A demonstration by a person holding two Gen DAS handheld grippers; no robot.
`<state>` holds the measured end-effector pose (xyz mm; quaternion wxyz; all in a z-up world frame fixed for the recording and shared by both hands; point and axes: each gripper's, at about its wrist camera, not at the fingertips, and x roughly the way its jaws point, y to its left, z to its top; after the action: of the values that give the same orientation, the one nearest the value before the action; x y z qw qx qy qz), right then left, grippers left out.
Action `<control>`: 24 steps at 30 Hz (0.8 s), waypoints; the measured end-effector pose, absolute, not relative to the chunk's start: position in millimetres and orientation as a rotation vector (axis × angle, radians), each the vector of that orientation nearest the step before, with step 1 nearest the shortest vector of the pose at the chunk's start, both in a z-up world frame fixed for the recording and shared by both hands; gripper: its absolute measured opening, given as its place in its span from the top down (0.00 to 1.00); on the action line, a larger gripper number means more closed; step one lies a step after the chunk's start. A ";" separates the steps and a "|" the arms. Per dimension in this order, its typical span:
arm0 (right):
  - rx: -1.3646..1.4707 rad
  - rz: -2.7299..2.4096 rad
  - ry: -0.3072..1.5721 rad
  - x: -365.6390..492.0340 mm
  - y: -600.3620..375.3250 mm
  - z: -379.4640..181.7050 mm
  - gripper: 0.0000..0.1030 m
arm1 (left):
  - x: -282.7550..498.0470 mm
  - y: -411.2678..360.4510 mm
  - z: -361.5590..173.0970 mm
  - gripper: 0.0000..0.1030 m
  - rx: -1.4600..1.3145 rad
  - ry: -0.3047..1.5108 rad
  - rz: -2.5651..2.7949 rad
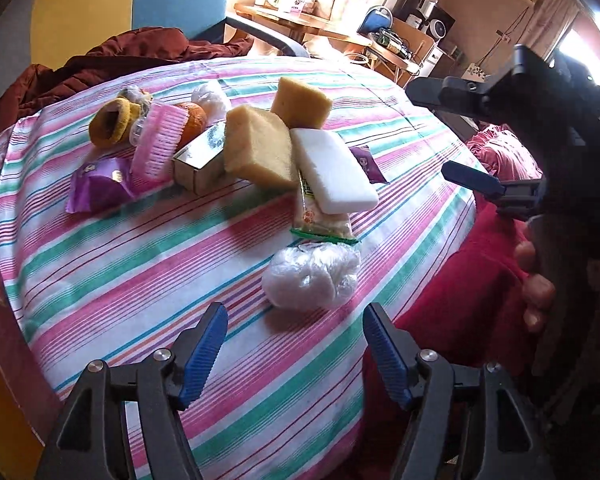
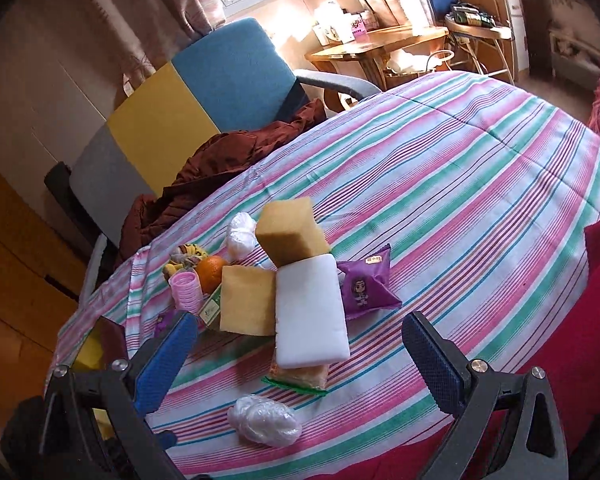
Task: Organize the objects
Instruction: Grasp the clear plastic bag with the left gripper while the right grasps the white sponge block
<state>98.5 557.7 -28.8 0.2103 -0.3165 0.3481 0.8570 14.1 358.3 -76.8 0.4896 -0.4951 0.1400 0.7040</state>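
A pile lies on the striped cloth (image 1: 140, 264): two yellow sponges (image 1: 258, 148), a white sponge block (image 1: 332, 168) resting on a snack packet (image 1: 324, 216), a pink brush (image 1: 160, 140), an orange (image 1: 194, 120), a small box (image 1: 200, 156) and purple packets (image 1: 100, 186). A plastic-wrapped white ball (image 1: 312, 276) sits alone nearest me. My left gripper (image 1: 295, 314) is open just short of that ball, with nothing between its pads. My right gripper (image 2: 300, 322) is open above the white sponge block (image 2: 310, 312) and the ball (image 2: 264, 424), holding nothing. It also shows at the right of the left wrist view.
A red blanket (image 1: 460, 292) borders the cloth on the right. A brown jacket (image 2: 220, 164) and a blue, yellow and grey chair (image 2: 188, 92) stand behind the pile. A wooden table (image 2: 380, 44) and shelves are further back. The person's fingers (image 1: 536, 280) hold the right gripper.
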 end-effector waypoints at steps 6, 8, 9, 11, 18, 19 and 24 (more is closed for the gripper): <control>-0.843 2.389 1.067 103.9 562.3 -31.3 0.00 | 7.3 392.8 -93.4 0.28 -1.260 0.329 1.707; -0.844 2.391 1.066 103.2 562.4 -31.2 0.00 | 7.6 402.1 -101.0 0.28 -1.276 0.346 1.703; -0.846 2.391 1.066 102.7 562.0 -31.3 0.00 | 7.6 405.7 -107.0 0.29 -1.288 0.365 1.697; -0.849 2.388 1.071 102.3 562.8 -32.0 0.00 | 8.0 402.4 -111.4 0.38 -1.251 0.377 1.722; -0.945 2.366 1.085 93.6 565.9 -38.3 0.00 | 2.0 367.7 -108.0 0.47 -1.181 0.368 1.745; -0.980 2.357 1.083 90.5 565.8 -40.5 0.00 | 1.7 361.8 -107.5 0.47 -1.176 0.367 1.752; -1.185 2.314 0.936 69.8 555.8 -46.3 0.04 | 1.2 333.2 -106.5 0.47 -1.165 0.364 1.781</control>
<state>69.8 555.8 -46.3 0.1880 -0.4212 0.3326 0.8226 1.2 333.2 -106.5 0.4718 -0.4759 0.1487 0.7272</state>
